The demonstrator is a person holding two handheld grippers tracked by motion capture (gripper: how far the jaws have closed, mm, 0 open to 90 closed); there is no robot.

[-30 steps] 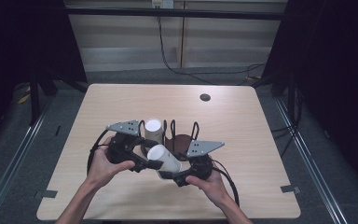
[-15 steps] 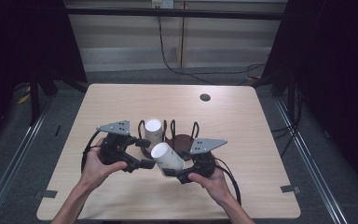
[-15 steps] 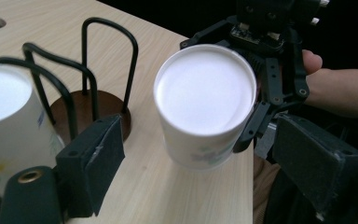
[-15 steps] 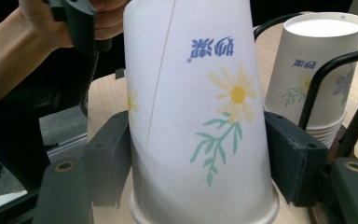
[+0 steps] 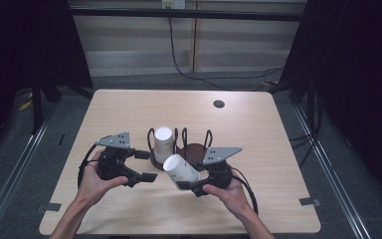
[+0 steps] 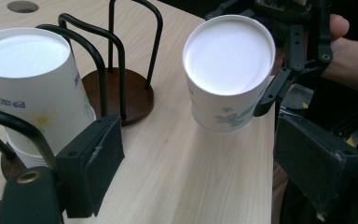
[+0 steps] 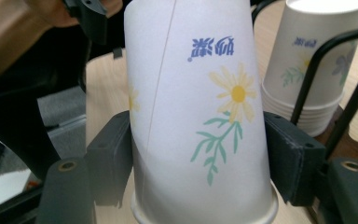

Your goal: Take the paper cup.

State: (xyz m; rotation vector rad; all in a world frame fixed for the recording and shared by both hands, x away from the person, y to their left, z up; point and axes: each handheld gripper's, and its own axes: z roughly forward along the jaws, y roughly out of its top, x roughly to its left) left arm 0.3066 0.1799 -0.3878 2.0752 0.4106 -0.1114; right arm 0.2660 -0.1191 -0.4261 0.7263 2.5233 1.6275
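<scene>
The paper cup (image 5: pixel 181 169) is being held tilted above the table (image 5: pixel 278 129), just in front of the wire cup rack (image 5: pixel 191 144), and it is being squeezed at its lower wall by the right gripper (image 7: pixel 200 168), whose jaws have just been closing on it, so the thin wall risks being crushed or the cup slipped out if the pressure is increased. The left gripper (image 5: pixel 144 167) is being kept just beside the cup, its jaws having just been opening and now spread wide around nothing. The stack of cups (image 5: pixel 163 144) in the rack could be knocked if the tilted cup is swung toward it.
</scene>
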